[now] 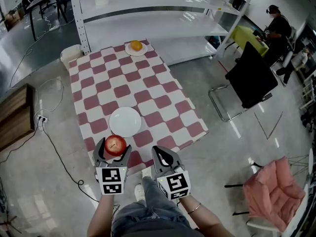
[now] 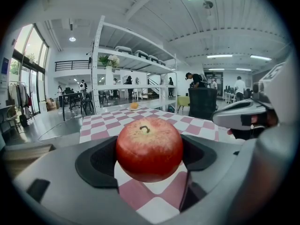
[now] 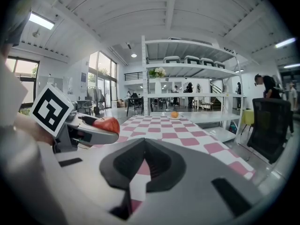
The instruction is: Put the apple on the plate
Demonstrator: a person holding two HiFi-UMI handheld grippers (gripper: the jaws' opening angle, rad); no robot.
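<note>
The left hand-held gripper (image 1: 114, 151) has its jaws spread wide and closed on the apple (image 2: 149, 148), one dark pad pressing each side. The apple is round and glossy red, with a paler, yellowish speckled patch around the hollow at its top, where a short dark stem curls up. It sits upright in the grip, over the near edge of the table (image 1: 170, 90), and the checked cloth shows beneath it in the left gripper view. The right hand-held gripper (image 1: 164, 156) hangs just to the right of the left one, with its jaws brought together and nothing between them.

Just beyond the apple, on the near part of the table, lies the plate (image 1: 125, 121), white, round and bare. Only red-and-white checked cloth lies between the two. At the far end of the table a small plate (image 1: 130, 51) carries an orange (image 1: 136, 46).

Beyond the table stands a white shelving rack (image 1: 148, 9), with a pale bin (image 1: 71, 54) at the far left corner of the table. To the right of the table is a black chair (image 1: 251, 77), and nearer, at the right, a pink chair (image 1: 274, 191). A dark cable (image 1: 55, 149) trails over the floor on the left.
</note>
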